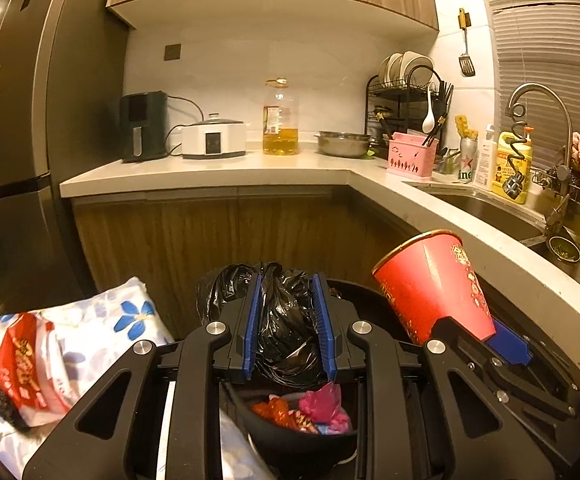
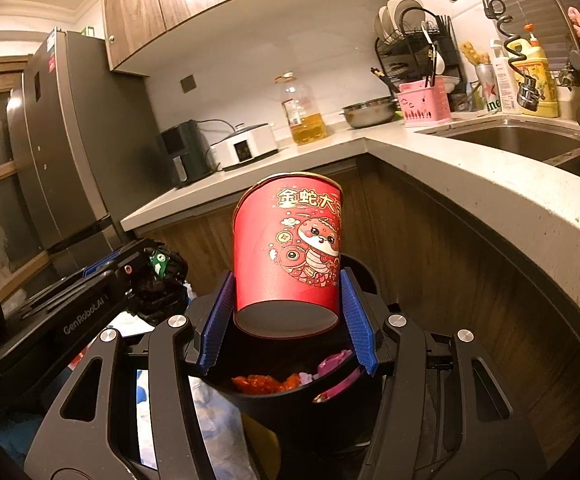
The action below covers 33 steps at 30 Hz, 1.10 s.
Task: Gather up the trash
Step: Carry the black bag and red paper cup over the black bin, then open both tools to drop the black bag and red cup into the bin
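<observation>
My left gripper [image 1: 288,312] is shut on a crumpled black plastic bag [image 1: 286,320], pinched between its blue pads. My right gripper [image 2: 288,312] is shut on a red paper cup [image 2: 290,252] printed with a cartoon snake, its rim tilted away from me. In the left wrist view the same red cup [image 1: 433,284] hangs at the right. Both grippers hover over a black trash bin [image 2: 290,400] that holds orange and pink wrappers [image 1: 301,412]. The bin's far rim [image 1: 353,286] shows behind the bag.
An L-shaped counter [image 1: 210,174] runs behind and to the right, with an oil bottle [image 1: 280,120], cooker, steel bowl, dish rack and sink [image 1: 489,208]. A fridge [image 1: 10,140] stands at left. A flowered cloth with a red snack packet [image 1: 30,368] lies at lower left.
</observation>
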Tool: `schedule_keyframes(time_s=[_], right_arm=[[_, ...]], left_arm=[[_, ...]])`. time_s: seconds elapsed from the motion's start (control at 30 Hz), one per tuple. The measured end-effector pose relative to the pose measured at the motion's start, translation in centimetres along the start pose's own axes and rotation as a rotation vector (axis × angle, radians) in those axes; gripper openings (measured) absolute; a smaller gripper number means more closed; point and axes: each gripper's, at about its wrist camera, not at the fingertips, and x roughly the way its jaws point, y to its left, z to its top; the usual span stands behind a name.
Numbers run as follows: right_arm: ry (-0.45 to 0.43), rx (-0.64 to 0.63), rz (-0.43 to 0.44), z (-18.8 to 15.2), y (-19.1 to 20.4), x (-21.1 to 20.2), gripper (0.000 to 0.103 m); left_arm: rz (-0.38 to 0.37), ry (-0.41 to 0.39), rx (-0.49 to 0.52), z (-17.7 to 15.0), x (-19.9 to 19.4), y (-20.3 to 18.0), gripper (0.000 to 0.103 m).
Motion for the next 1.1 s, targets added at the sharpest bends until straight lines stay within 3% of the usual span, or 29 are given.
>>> schedule_keyframes(time_s=[0.3,0.9,1.03,1.1], right_arm=[[0.005,-0.015,-0.018,0.3,-0.1,1.5,0.053],[0.028,-0.004,-0.011,0.1,-0.5,3.8,0.054],[0.037,-0.004,-0.008,0.0,-0.5,4.4,0.054],[0.043,-0.004,-0.007,0.0,-0.5,4.7,0.055]], left_arm=[[-0.029,-0.021,-0.003,0.2,1.9,-0.3,0.025],[-0.052,0.017,-0.043,-0.3,4.9,0.8,0.029],[-0.055,0.023,-0.048,-0.4,5.2,1.0,0.032],[-0.056,0.02,-0.052,-0.4,5.3,1.1,0.039]])
